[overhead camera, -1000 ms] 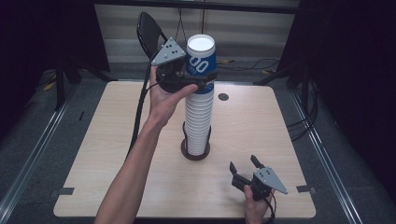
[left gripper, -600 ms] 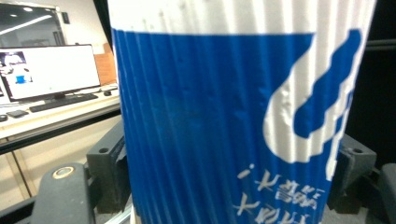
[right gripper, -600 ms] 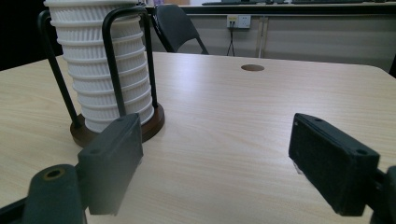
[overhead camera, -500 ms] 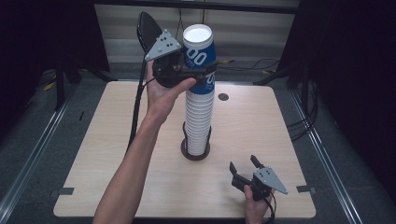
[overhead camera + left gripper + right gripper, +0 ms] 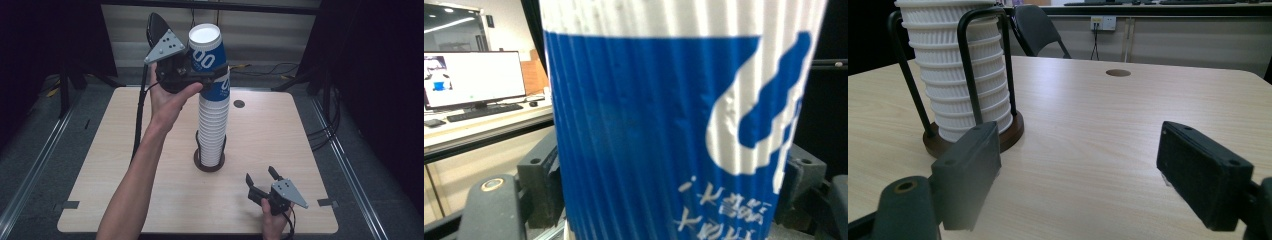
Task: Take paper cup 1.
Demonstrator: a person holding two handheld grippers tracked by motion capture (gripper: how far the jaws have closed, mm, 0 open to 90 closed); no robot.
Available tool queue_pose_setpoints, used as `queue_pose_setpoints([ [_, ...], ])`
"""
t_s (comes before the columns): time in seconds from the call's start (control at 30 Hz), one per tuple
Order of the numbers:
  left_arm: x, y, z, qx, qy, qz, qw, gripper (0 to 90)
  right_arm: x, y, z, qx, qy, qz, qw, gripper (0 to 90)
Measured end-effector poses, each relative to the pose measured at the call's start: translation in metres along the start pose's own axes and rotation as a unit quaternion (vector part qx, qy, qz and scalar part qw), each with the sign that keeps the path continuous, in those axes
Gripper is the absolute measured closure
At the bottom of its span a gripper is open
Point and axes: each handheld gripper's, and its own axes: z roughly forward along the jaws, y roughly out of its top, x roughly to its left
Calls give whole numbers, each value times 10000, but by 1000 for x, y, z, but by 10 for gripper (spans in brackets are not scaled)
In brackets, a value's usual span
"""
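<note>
A tall stack of ribbed white and blue paper cups [image 5: 214, 125] stands in a black wire holder with a round brown base [image 5: 209, 165] at the table's middle. Above it, the top blue cup [image 5: 206, 52] leans left, its base still over the stack's top. My left gripper [image 5: 200, 75] is shut on this cup's side. In the left gripper view the cup [image 5: 649, 125] sits between both jaws, which press on it. My right gripper [image 5: 261, 176] rests open near the front right of the table, with nothing between its jaws [image 5: 1085, 175]. The stack [image 5: 960, 65] stands left of it.
The wooden table [image 5: 300, 135] has a round cable hole [image 5: 239, 104] behind the stack. A black chair [image 5: 155, 25] stands past the far edge. Cables lie on the floor at the right. A desk with a monitor [image 5: 474, 77] stands beyond the table.
The left gripper has lifted the top cup slightly and tipped it to the left. The right gripper has stayed where it was.
</note>
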Motion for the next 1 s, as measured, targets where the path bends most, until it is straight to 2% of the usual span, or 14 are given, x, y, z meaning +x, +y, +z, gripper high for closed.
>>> queue_pose_setpoints([
  [0.33,9,-6,-27,-113,169,-73,9998,208,0,0,0,-7,-6,-27,10000,176],
  [0.43,14,-7,-38,-128,299,-58,9995,209,0,0,0,-5,2,-15,10000,175],
  [0.63,17,-10,-51,-181,354,-107,9992,211,1,0,0,-8,-12,-34,10000,176],
  [0.7,18,-12,-56,-154,406,-118,9990,211,1,0,0,-6,-17,-32,10000,176],
  [0.8,19,-18,-60,-75,349,-135,9993,211,1,0,0,-17,-41,-40,10000,176],
  [1.0,20,-31,-64,89,388,-160,9991,210,1,0,0,-34,-49,-34,10000,176],
])
